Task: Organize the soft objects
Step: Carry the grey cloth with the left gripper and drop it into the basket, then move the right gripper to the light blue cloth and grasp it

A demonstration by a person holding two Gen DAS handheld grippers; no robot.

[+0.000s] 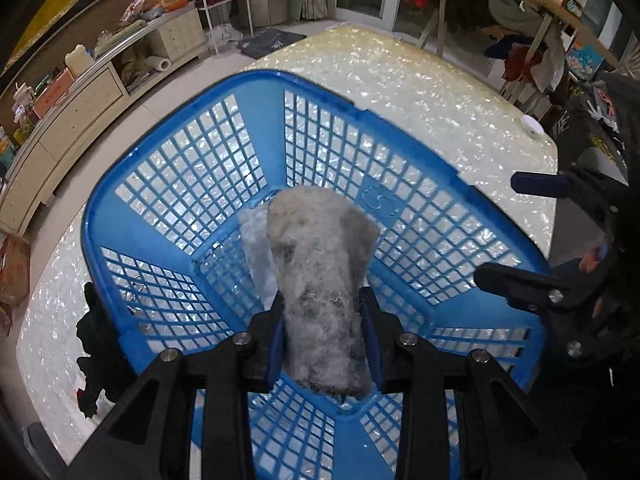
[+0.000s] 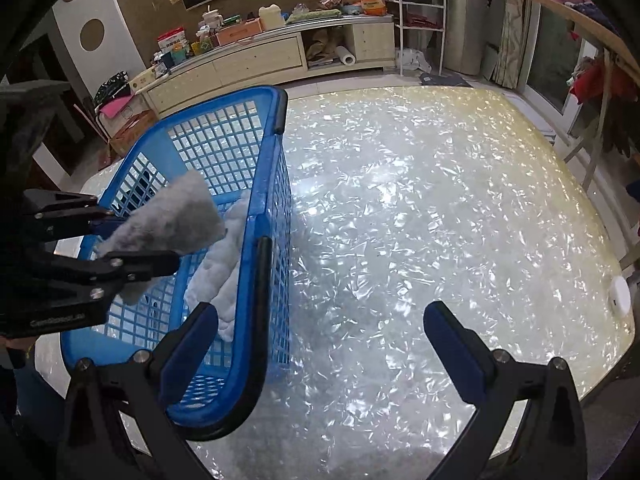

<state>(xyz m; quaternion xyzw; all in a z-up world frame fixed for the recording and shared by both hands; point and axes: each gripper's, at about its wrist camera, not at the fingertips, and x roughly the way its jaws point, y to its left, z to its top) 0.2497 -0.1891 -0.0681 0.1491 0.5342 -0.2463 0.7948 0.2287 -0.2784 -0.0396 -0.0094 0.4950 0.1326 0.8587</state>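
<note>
Hanging over the blue lattice basket (image 1: 120, 264), the left gripper (image 1: 325, 332) has its fingers pinched on a fuzzy grey pad (image 1: 320, 280), long axis running away from them, with a white quilted cloth (image 1: 252, 248) below. The right view shows the right gripper (image 2: 320, 320) gaping empty over the glossy table (image 2: 440, 208), beside the basket.

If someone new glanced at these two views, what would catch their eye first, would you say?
The bright blue basket on the shimmering pearl-patterned table dominates. Over it, the left gripper clamps a grey fluffy cloth, with a white cloth already inside. The right gripper hangs open and empty beside the basket.
</note>
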